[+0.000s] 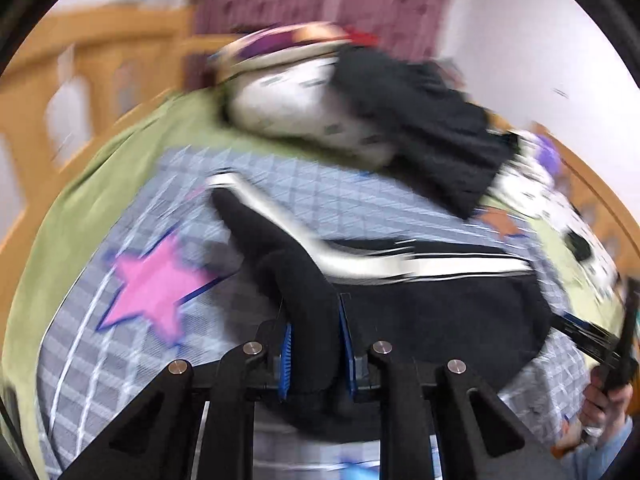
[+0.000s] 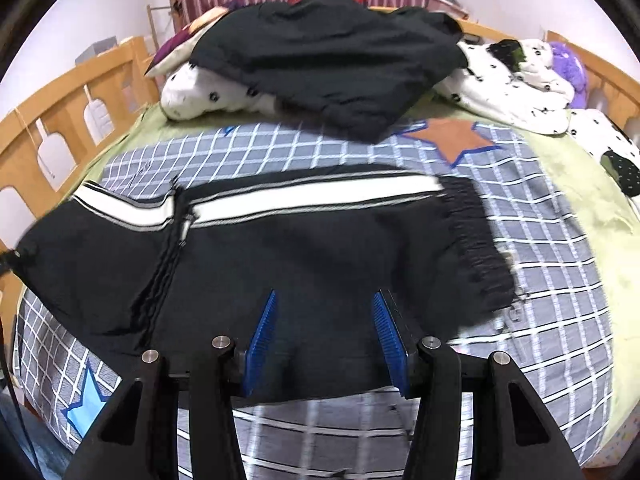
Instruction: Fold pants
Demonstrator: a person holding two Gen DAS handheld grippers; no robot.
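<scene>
Black pants with a white side stripe (image 2: 320,240) lie across the grey checked blanket (image 2: 540,240). In the left wrist view my left gripper (image 1: 316,320) is shut on a bunched fold of the pants (image 1: 304,280), lifted a little; the view is blurred by motion. My right gripper (image 2: 324,304) is open, its blue pads (image 2: 264,328) on either side of the pants' near edge, flat fabric between them. The right gripper also shows at the right edge of the left wrist view (image 1: 608,352).
A second black garment (image 2: 328,64) lies on white spotted pillows (image 2: 512,84) at the back. A wooden bed rail (image 2: 60,120) runs along the left and back. Green sheet (image 2: 580,184) surrounds the blanket.
</scene>
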